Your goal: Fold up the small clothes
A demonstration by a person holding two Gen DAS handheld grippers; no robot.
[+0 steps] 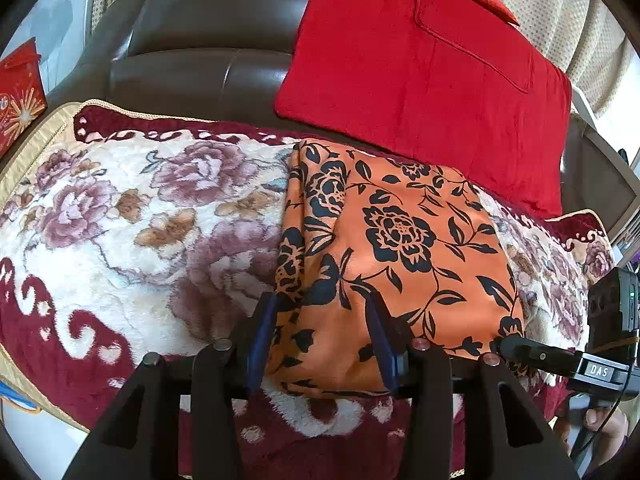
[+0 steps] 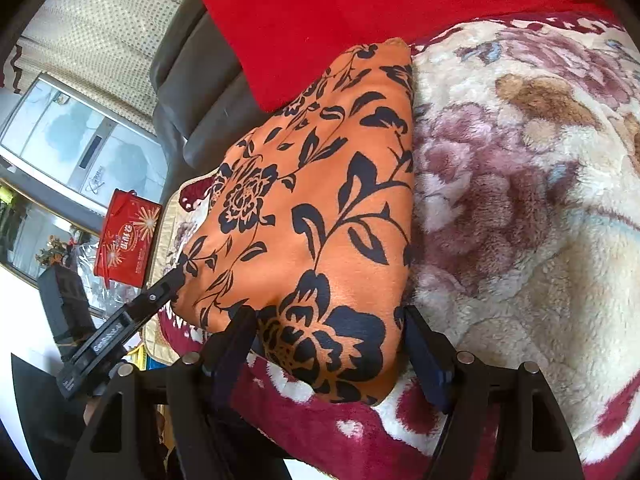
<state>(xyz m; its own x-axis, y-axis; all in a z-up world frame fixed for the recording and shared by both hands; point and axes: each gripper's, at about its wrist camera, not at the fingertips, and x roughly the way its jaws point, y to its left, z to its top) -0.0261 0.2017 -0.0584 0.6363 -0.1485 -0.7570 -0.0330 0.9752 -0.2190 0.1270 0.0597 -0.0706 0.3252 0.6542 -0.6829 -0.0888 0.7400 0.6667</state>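
Left gripper (image 1: 322, 332): jaws apart, straddling the near corner of the folded orange garment with black floral print (image 1: 396, 248), nothing clamped. Right gripper (image 2: 330, 344): jaws likewise spread across the garment's other near corner (image 2: 316, 216), no grip. The garment lies flat on the floral plush blanket (image 1: 120, 216) covering the sofa seat; behind it, a red cushion (image 1: 424, 76) leans against the brown leather backrest (image 1: 208, 40)

Both views are brightly daylit; glare is seen on the leather sofa back (image 1: 208, 68) toward eleven o'clock, and edges are bent by fisheye distortion.
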